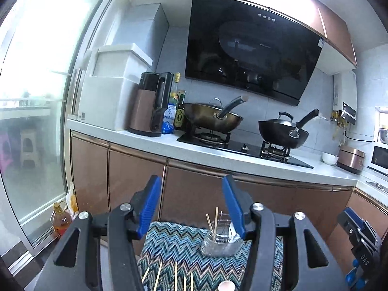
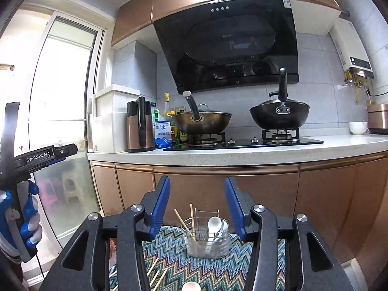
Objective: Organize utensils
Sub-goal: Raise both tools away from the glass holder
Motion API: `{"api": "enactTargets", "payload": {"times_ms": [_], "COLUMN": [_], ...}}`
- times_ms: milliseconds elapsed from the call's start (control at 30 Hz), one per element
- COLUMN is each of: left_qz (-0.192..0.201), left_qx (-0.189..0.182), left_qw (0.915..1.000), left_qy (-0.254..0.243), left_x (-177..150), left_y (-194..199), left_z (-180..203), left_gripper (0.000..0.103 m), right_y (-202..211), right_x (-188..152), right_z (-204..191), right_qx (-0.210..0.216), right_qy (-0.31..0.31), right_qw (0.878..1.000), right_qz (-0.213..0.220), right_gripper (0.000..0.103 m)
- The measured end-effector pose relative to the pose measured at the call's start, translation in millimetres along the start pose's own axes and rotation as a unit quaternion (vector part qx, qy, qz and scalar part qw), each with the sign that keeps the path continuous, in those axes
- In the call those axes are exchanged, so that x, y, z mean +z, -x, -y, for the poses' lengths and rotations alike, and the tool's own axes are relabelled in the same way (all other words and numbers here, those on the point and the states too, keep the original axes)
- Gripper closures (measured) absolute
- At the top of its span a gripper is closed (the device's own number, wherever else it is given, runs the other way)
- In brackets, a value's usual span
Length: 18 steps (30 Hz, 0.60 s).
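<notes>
Both grippers are up in the air with nothing in them. The left gripper (image 1: 191,202) has its jaws wide apart. The right gripper (image 2: 197,205) is released too. The holder (image 2: 206,238) stands on the cloth (image 2: 169,252) at 6 o'clock, with chopsticks (image 2: 192,219) and a spoon (image 2: 214,224) in it. More sticks (image 1: 175,275) lie loose on the cloth.

— Where have the utensils got to?

— A clear glass holder (image 2: 206,241) stands upright on the zigzag cloth (image 2: 174,252), with a thin wire rack (image 2: 202,220) set inside it. Two wooden chopsticks (image 2: 192,218) lean out of its rim toward eleven o'clock, and a white spoon (image 2: 214,224) stands bowl-up at the holder's three o'clock side.

— Anything loose?

— Several more chopsticks (image 1: 175,276) lie flat on the cloth at seven o'clock from the holder, well apart from it, fanned side by side. A small pale rounded piece (image 2: 191,286) shows at six o'clock; what it is I can't tell.
</notes>
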<state>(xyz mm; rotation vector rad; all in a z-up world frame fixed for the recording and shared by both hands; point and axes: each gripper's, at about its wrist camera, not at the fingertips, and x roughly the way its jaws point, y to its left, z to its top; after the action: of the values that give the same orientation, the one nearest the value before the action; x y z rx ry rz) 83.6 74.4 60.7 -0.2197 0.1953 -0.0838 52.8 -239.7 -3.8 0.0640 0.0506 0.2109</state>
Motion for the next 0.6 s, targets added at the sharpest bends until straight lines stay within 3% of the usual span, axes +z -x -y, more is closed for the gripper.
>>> {"api": "enactTargets", "payload": {"times_ms": [133,267,600], "left_qz": [-0.025,-0.036,-0.085], "left_qx": [-0.013,-0.017,-0.011], "left_qw": [0.9996,0.9992,0.9961], "left_qy": [-0.004,-0.009,-0.017], "left_x": [-12,-23,-56], "left_y": [4,5,-7], "left_z": [1,3,5], "left_gripper": [0.052,0.052,0.052], "right_y": [13,25,33], "right_x": [-2,-6,-19], "right_z": [2,4,18], "right_qx": [-0.008,-0.017,-0.026], "right_qy": [0.0,-0.002,-0.009], "right_qw": [1.0,1.0,1.0], "right_qz": [0.005,0.012,0.002], "right_gripper": [0.056,0.048,0.048]}}
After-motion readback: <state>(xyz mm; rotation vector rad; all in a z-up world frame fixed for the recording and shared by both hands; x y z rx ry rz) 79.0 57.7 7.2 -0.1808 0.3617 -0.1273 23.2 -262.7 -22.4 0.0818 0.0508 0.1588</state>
